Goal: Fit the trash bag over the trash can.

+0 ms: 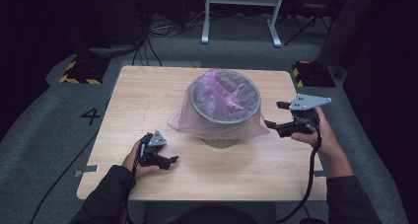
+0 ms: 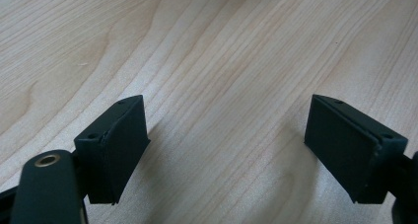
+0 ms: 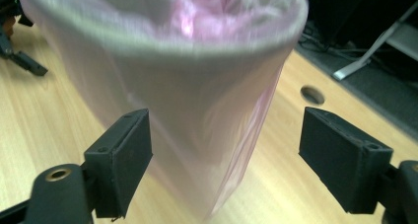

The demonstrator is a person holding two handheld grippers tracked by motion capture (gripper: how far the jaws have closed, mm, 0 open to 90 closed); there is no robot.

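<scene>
In the high view the pink bag point(image 1: 217, 116) already lines the bin point(image 1: 226, 104), its skirt draped past the rim, just ahead of the open, empty right claw point(image 1: 274, 116). The left gripper view has the left claw point(image 2: 226, 150) gaping over bare table point(image 2: 222, 46) (idle). In the right gripper view the bag hangs loose before the spread jaws, so I judge only tidying is left.

— What blocks the way in the middle of the table point(image 1: 133, 93)?

— The grey bin point(image 1: 225, 105) with the pink bag point(image 1: 217, 123) over it. The bag's skirt spreads wide on the wood, so my right gripper point(image 1: 276, 116), just beside it, has little room there.

— And on your left?

— My left gripper point(image 1: 167, 161) has bare wood before its open jaws. The table's left side and front strip are free. Behind the bin I think it is free too, but the bin hides part.
</scene>
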